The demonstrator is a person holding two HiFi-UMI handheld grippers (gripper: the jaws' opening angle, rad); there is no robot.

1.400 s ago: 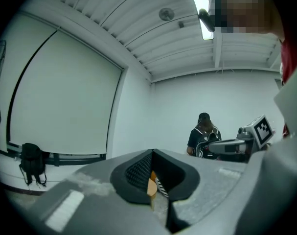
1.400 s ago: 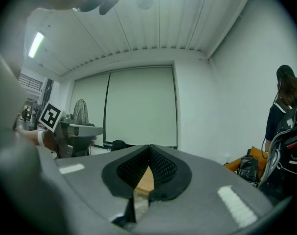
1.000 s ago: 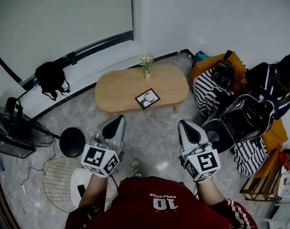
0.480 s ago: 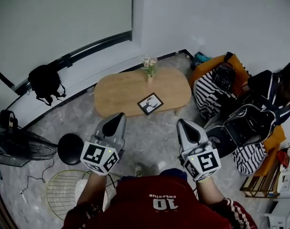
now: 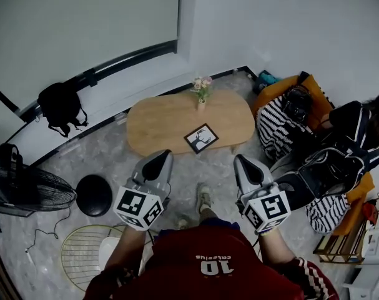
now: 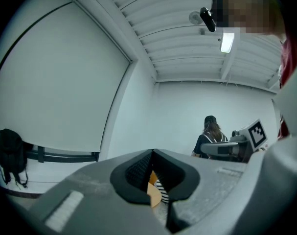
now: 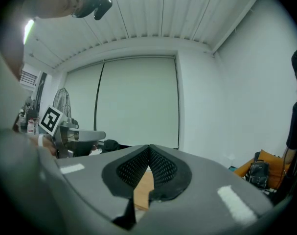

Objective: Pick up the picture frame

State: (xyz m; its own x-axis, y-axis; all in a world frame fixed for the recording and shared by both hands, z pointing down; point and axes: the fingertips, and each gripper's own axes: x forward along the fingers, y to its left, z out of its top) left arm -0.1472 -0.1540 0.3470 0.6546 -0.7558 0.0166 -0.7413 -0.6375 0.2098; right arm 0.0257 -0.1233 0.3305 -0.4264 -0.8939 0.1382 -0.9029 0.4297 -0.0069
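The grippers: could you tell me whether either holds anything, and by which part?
Nothing is held: the left gripper and right gripper are shut and empty; the picture frame lies on the table.

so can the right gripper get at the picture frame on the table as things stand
Probably, but not from here. The picture frame lies flat near the front edge of the table, nothing on it. The right gripper hangs short of the table, jaws shut; it must advance and open.

A living room: low wooden coffee table (image 5: 164, 120), orange sofa (image 5: 273, 89), floor fan (image 5: 27, 189).
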